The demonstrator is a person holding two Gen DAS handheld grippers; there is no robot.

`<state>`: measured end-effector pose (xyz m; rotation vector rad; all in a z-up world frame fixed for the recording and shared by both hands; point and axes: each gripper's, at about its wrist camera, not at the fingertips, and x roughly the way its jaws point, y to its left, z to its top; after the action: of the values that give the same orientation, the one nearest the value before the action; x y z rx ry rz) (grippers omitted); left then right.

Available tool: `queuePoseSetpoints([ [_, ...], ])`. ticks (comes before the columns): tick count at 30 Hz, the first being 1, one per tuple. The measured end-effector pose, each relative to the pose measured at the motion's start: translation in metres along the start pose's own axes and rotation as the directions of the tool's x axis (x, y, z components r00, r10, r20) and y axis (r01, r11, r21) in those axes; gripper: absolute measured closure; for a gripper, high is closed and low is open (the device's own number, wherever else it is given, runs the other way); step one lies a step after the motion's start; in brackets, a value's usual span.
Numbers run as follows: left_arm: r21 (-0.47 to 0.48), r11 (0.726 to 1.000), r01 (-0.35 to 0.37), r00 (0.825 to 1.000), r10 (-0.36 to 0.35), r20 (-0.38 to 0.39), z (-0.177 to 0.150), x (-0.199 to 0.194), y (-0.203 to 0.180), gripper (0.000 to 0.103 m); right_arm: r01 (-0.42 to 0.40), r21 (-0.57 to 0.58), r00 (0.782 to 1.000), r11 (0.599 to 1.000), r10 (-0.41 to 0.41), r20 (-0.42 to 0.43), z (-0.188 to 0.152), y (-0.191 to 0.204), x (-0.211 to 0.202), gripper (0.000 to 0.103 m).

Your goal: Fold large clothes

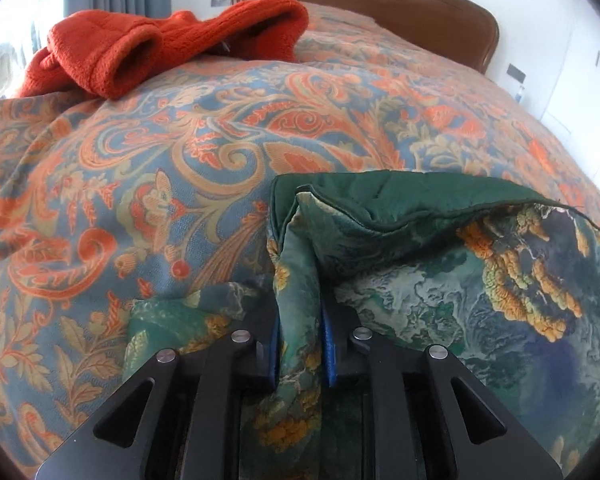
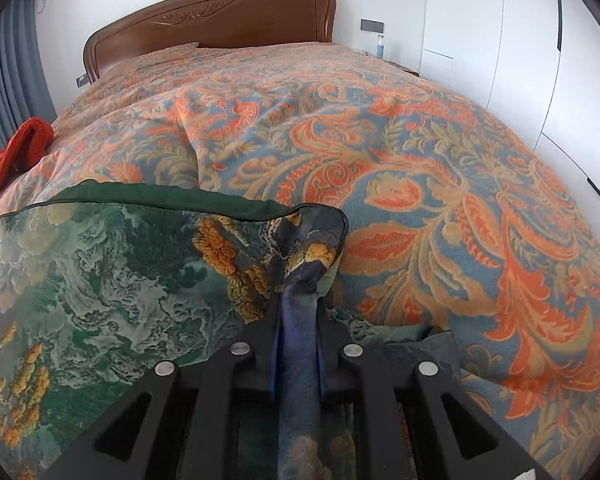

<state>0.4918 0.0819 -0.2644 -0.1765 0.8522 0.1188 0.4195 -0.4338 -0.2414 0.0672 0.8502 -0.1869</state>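
Note:
A green quilted garment (image 1: 440, 272) with an orange and grey print and dark green lining lies at the near edge of the bed. My left gripper (image 1: 300, 344) is shut on its left corner, with cloth bunched between the blue pads. My right gripper (image 2: 298, 344) is shut on the garment's (image 2: 112, 280) right corner. The edge between the two grippers is held raised over the bedspread, showing the lining.
The bed has an orange and blue floral bedspread (image 2: 420, 152) and a brown wooden headboard (image 2: 220, 20). A crumpled red knit sweater (image 1: 148, 48) lies on the left side of the bed. Grey curtains (image 2: 4, 80) hang left; white wardrobe doors (image 2: 540, 60) stand right.

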Motion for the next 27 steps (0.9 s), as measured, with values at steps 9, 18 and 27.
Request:
queuePoseSetpoints([
  [9,-0.037,0.998,0.041,0.999,-0.04,0.028,-0.012,0.008,0.003,0.084,-0.064,0.056,0.998,0.996,0.062,0.026,-0.009,-0.009,0.016,0.088],
  [18,-0.059,0.996,0.064,0.997,-0.062,0.036,-0.013,0.009,0.006,0.083,-0.078,0.063,0.996,0.995,0.076,0.037,-0.009,-0.01,0.016,0.088],
  [27,-0.06,0.996,0.066,0.997,-0.064,0.037,-0.013,0.01,0.006,0.083,-0.087,0.069,0.996,0.994,0.084,0.043,-0.011,-0.013,0.018,0.088],
])
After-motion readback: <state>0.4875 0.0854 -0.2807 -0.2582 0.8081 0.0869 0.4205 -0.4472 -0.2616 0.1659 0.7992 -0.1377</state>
